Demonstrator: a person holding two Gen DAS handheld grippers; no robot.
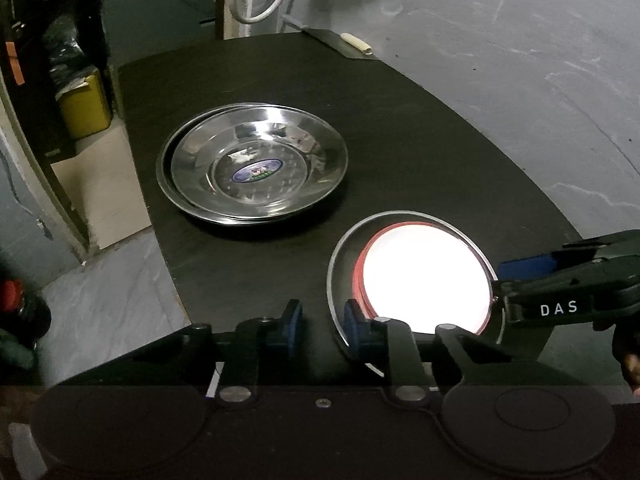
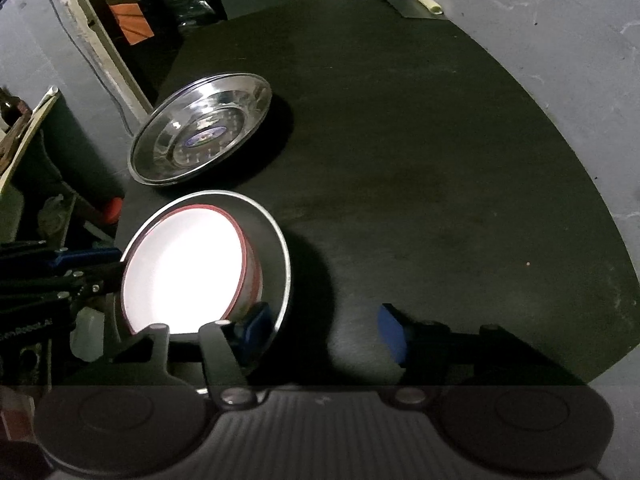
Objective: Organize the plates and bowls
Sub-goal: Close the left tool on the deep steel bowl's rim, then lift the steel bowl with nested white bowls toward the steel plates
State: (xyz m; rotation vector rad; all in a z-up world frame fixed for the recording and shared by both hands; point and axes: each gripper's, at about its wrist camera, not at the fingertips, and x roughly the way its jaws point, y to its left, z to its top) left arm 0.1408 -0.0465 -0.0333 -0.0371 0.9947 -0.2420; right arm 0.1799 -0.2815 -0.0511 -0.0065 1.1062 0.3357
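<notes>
Black table: stacked steel plates, upper one offset, far left; nearer, steel bowl holding red-rimmed white bowl. Left gripper, jaws apart, one pad at the steel bowl's rim. Right gripper, jaws wide apart, straddling the same rim. Pale roll on the far edge; yellow box beside the table

steel plates: two shiny plates stacked, slightly offset, flat, oval sticker at centre, worktop's 11 o'clock.
steel bowl: upright, at 5 o'clock.
white bowl: red-rimmed, nested inside it, off-centre.
</notes>
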